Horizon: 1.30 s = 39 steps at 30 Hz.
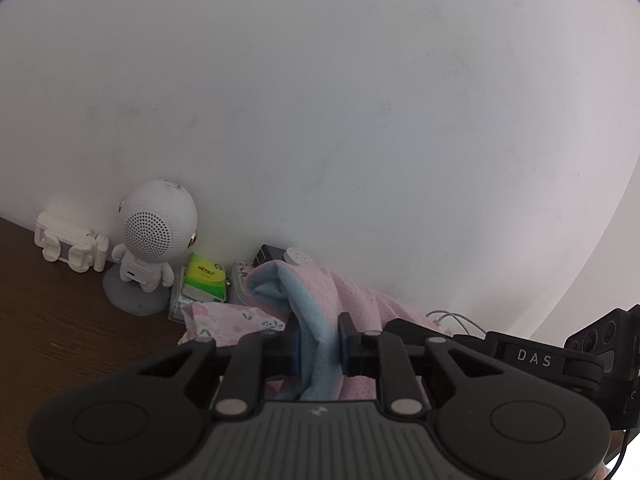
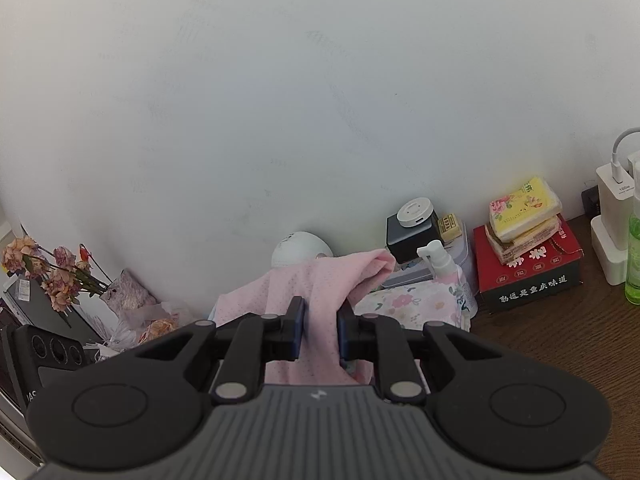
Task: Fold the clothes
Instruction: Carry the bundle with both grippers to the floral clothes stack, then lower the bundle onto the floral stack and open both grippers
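Note:
A pink dotted garment (image 1: 352,300) with a pale blue lining (image 1: 316,332) hangs bunched between the two grippers, close to the white wall. My left gripper (image 1: 319,344) is shut on a blue and pink fold of it. In the right wrist view the same pink garment (image 2: 304,280) rises ahead of the fingers, and my right gripper (image 2: 320,330) is shut on a pink fold. The other gripper's black body shows at the right edge of the left view and the left edge of the right view. The cloth below the fingers is hidden by the gripper bodies.
On the dark wooden table (image 1: 48,320) against the wall stand a white robot-shaped speaker (image 1: 154,232), a green tissue pack (image 1: 204,276), a floral pouch (image 2: 412,304), a pump bottle (image 2: 444,268), a red box (image 2: 532,268) with tissue packs, dried flowers (image 2: 56,272) and chargers (image 2: 612,196).

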Tool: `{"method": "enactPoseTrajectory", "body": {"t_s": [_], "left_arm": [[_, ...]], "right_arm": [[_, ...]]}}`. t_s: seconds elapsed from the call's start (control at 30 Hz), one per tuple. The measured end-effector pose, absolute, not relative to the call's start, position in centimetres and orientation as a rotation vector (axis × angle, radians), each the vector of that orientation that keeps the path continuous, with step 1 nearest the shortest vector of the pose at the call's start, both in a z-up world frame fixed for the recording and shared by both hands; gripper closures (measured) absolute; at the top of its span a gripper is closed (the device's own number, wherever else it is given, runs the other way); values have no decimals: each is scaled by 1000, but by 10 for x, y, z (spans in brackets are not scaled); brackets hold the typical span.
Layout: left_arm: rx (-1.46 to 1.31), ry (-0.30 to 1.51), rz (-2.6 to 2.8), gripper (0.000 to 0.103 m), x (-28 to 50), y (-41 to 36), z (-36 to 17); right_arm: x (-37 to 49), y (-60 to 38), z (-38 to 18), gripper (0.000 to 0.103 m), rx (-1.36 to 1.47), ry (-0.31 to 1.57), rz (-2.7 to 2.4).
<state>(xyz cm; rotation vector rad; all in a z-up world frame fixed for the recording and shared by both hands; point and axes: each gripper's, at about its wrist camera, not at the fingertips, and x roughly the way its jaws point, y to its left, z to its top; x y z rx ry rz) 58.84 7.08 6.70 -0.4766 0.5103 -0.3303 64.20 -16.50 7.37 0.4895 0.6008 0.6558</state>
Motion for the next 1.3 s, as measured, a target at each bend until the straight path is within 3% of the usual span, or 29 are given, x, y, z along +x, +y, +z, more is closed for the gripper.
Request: {"method": "enactPoseTrajectory", "body": {"t_s": [0.3,0.43,0.53,0.57,0.6,0.67,0.73,0.77,0.8,0.83,0.87,1.2,1.3], "left_arm": [[-472,564,-300,84,611,74,44],[-468,599,-228,57,612,77,44],[-480,551,-219,45,603,84,58],[-482,526,-218,44,596,86,66],[-463,485,-219,43,591,86,74],[-418,398,-222,41,581,83,91],[-333,369,-219,49,579,68,101],[-298,383,-219,58,582,59,101],[-266,399,-220,82,586,50,101],[-237,420,-205,95,591,41,96],[-209,442,-186,95,597,32,91],[-91,477,-106,95,620,15,51],[-125,454,-125,87,612,21,59]], "right_arm": [[660,-164,35,86,497,650,603],[665,-168,26,72,548,677,593],[665,-178,30,57,608,662,581],[663,-183,35,46,616,646,570],[660,-186,44,42,605,616,556],[649,-188,62,41,538,538,515],[635,-179,76,42,443,460,506],[629,-175,83,44,396,421,501],[625,-164,86,58,341,410,500],[622,-153,88,67,286,400,499],[623,-143,88,80,238,405,489],[648,-110,40,80,150,469,429],[646,-113,44,78,159,447,434]]}}
